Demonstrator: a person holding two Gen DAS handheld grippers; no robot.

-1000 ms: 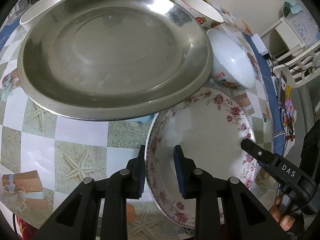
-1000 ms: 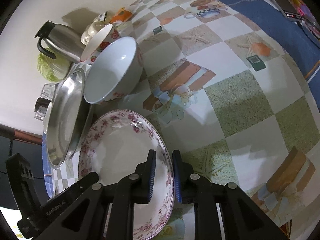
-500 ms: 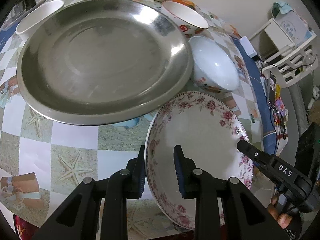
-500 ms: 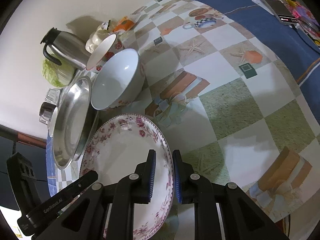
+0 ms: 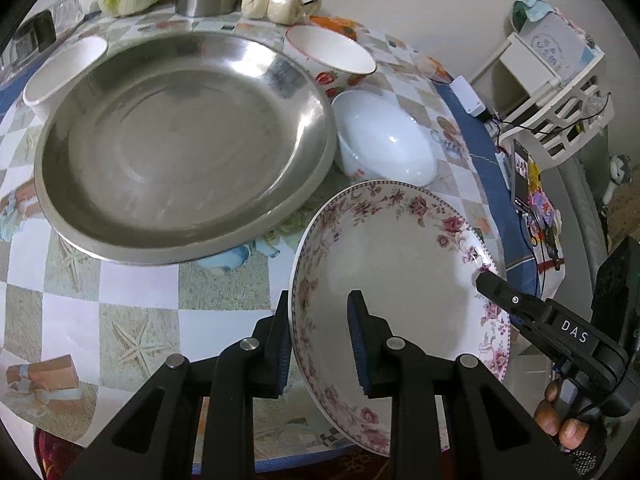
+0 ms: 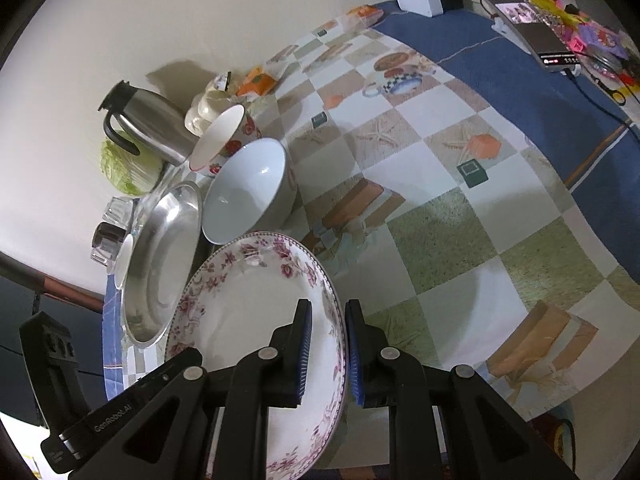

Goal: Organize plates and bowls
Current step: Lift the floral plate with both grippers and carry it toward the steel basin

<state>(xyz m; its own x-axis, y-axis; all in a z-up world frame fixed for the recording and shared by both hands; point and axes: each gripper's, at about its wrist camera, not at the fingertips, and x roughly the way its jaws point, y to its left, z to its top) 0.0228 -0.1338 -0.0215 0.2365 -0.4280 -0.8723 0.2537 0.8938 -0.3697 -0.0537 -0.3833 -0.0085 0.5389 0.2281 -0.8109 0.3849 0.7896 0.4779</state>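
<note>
I have the flowered plate (image 5: pixel 384 264) gripped on two sides: my left gripper (image 5: pixel 320 336) is clamped on its near left rim, one finger inside and one outside, and my right gripper (image 6: pixel 325 344) pinches the opposite rim almost closed. The plate is tilted, up off the checkered tablecloth (image 6: pixel 460 184), just beside the big steel pan (image 5: pixel 180 148) and the white bowl (image 5: pixel 388 140), with a red-patterned bowl (image 5: pixel 332 50) behind
</note>
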